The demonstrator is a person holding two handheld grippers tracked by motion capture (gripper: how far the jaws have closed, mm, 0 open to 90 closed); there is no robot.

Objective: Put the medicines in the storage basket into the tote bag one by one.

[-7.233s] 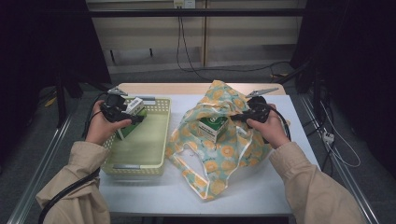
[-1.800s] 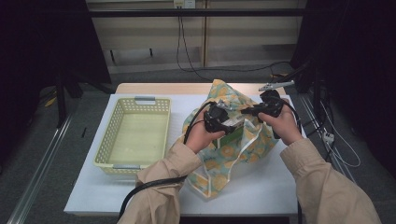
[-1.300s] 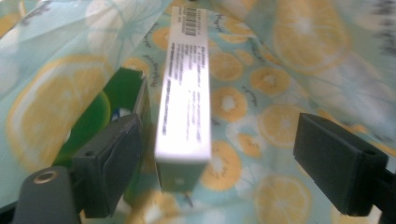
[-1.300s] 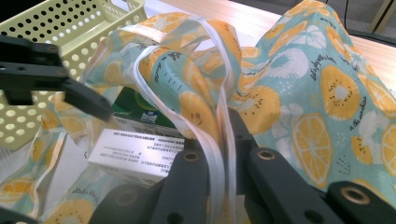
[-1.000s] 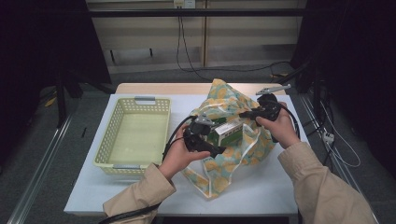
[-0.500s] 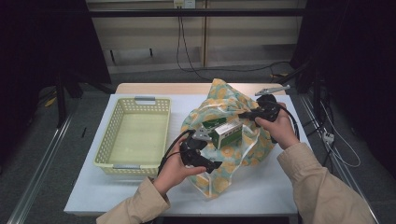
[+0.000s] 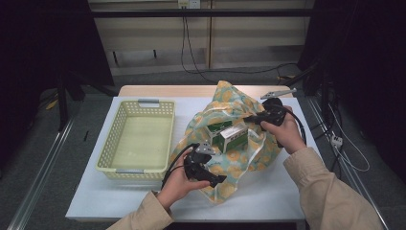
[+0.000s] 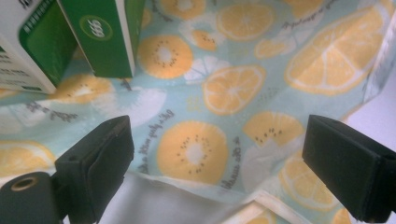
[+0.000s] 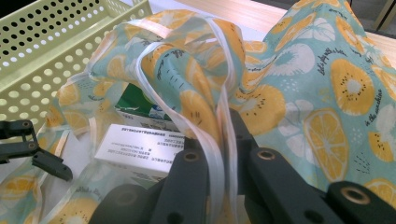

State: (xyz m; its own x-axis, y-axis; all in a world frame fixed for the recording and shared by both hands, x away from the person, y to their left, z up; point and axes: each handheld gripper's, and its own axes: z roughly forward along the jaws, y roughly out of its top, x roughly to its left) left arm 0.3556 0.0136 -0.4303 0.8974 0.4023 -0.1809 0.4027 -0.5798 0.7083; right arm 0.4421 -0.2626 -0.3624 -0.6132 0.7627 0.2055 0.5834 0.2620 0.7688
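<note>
The fruit-print bag [image 7: 225, 139] lies on the white table [image 7: 268, 196], its mouth held up on the far right by the right hand-held gripper [image 7: 256, 119], whose jaws are clamped on the white-edged handle straps [image 9: 219, 140]. The left hand-held gripper [image 7: 218, 181] is the nearer one to the bag's near edge: its jaws stand wide apart, nothing between the pads, and the hem lies just ahead of and below them. The bag's long axis runs from that near edge away toward the raised mouth. The cloth is thin, limp and creased; inside sit stiff green-and-white cartons [image 7: 229, 135]. The perforated plastic basket [image 7: 139, 139] stands empty to the left.
</note>
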